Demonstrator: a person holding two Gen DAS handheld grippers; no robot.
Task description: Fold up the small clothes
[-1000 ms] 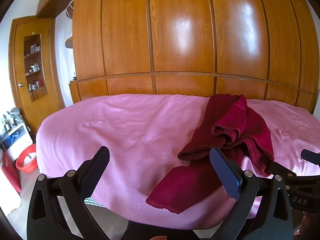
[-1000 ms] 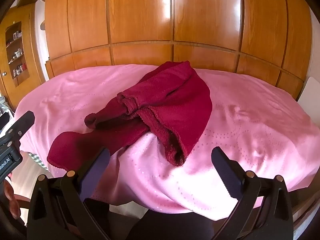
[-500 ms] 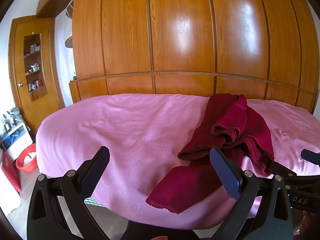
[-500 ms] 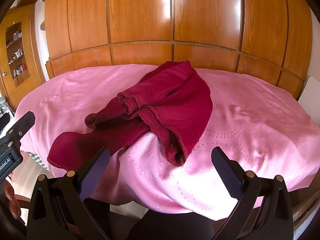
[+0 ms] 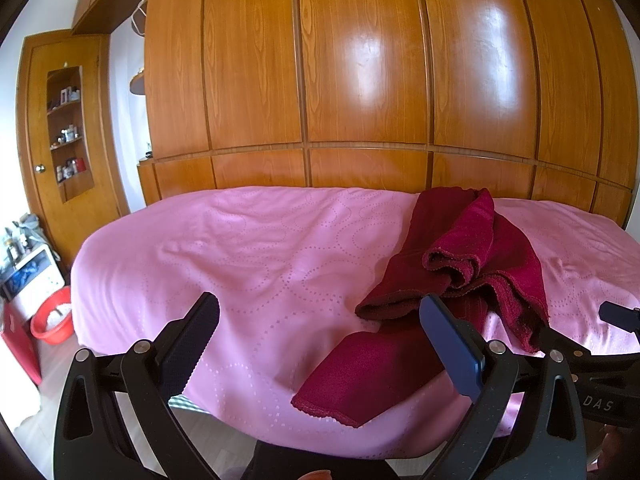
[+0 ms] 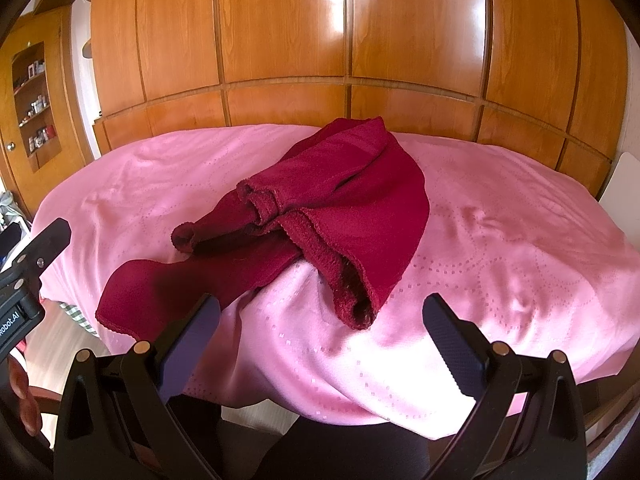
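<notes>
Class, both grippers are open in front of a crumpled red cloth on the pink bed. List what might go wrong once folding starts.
1. The cloth lies bunched in layers, so a gripper may pinch several at once and fold it crooked.
2. One corner hangs over the bed edge; a tug might slide the cloth off.
3. The bedspread is loose and wrinkled; the right gripper could catch it too.

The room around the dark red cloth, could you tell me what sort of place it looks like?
Most likely a bedroom at home: a bed under a pink cover, a wall of wooden wardrobe doors behind it, and a door with built-in shelves of small items.
</notes>
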